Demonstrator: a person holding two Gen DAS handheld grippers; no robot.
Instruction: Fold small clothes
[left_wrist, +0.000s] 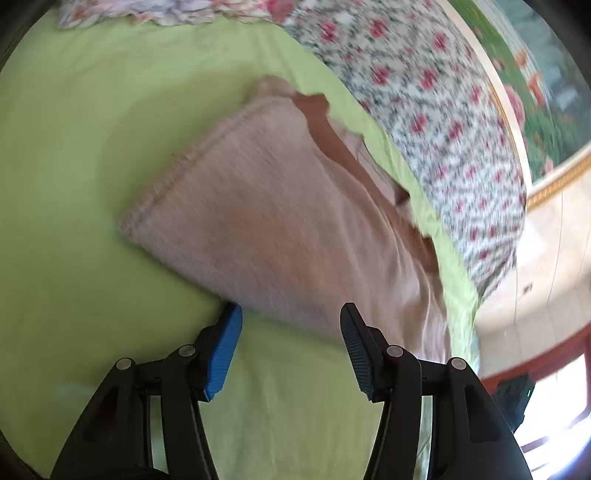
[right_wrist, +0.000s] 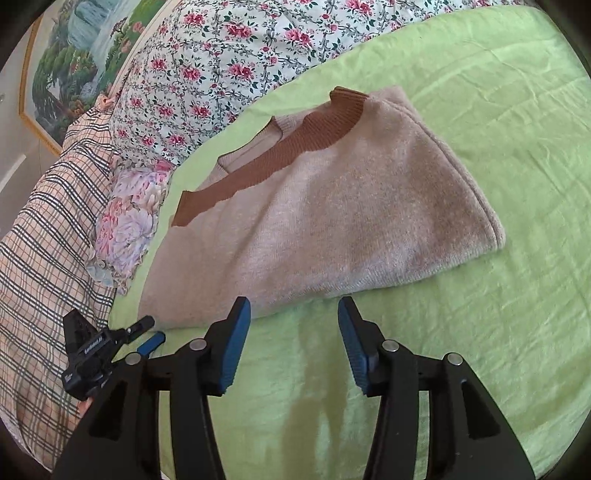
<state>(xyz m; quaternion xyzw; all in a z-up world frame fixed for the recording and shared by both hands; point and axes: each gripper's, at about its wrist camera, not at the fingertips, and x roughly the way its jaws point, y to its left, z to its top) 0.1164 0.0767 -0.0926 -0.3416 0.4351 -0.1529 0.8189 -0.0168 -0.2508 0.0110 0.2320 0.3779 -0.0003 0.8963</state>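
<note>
A pale pink knit sweater with a brown ribbed collar lies folded on the green bed sheet. It also shows in the left wrist view, blurred. My left gripper is open and empty, its fingertips at the sweater's near edge. My right gripper is open and empty, just short of the sweater's near edge. The left gripper also shows in the right wrist view, at the sweater's left corner.
A floral quilt lies bunched along the far side of the bed, with a checked cloth and a flowered pillow at the left. A framed landscape painting hangs on the wall behind.
</note>
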